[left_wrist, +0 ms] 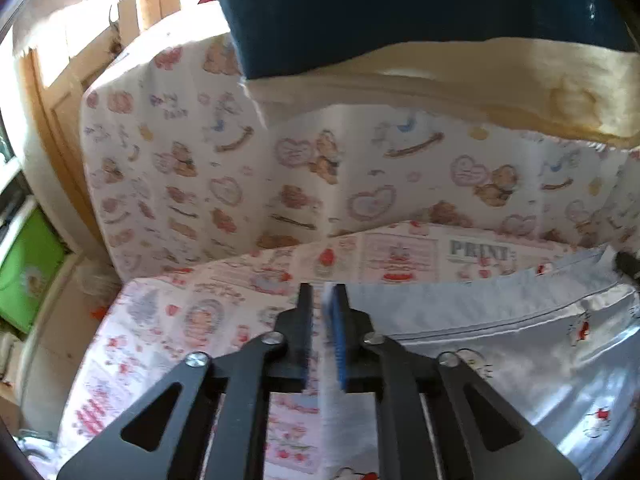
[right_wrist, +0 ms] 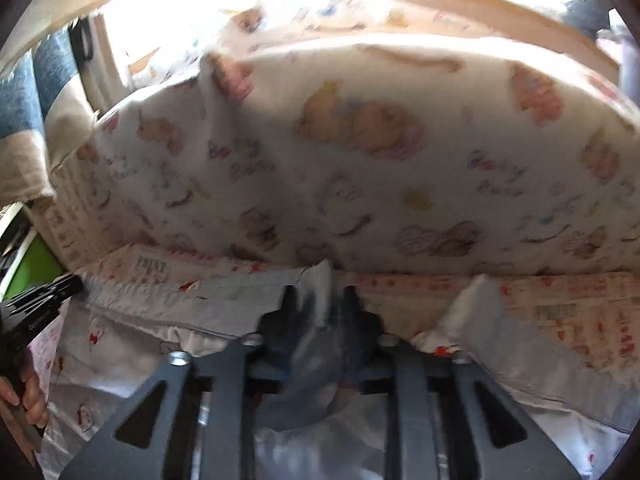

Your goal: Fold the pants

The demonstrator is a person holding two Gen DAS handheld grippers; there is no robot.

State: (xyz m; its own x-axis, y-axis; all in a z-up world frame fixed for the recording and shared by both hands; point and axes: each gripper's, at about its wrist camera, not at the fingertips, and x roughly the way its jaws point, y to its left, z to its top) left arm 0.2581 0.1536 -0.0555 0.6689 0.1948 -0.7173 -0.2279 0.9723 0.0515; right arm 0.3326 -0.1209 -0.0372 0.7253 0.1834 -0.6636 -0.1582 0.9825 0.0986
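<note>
The pants (left_wrist: 500, 344) are pale blue with small red and white cartoon prints. They lie on a printed bedsheet (left_wrist: 168, 320). My left gripper (left_wrist: 323, 292) is shut on a thin edge of the pants, which runs between its blue pads. In the right wrist view the pants (right_wrist: 132, 344) spread left and below. My right gripper (right_wrist: 318, 294) is shut on a bunched fold of the pants that sticks up between its fingers. The left gripper (right_wrist: 36, 300) shows at the far left of that view.
A cushion with bear and heart prints (left_wrist: 260, 168) stands upright just behind the pants, also in the right wrist view (right_wrist: 360, 152). A dark blue and cream blanket (left_wrist: 400, 40) lies above it. A green box (left_wrist: 24, 272) stands at the far left by a wooden frame.
</note>
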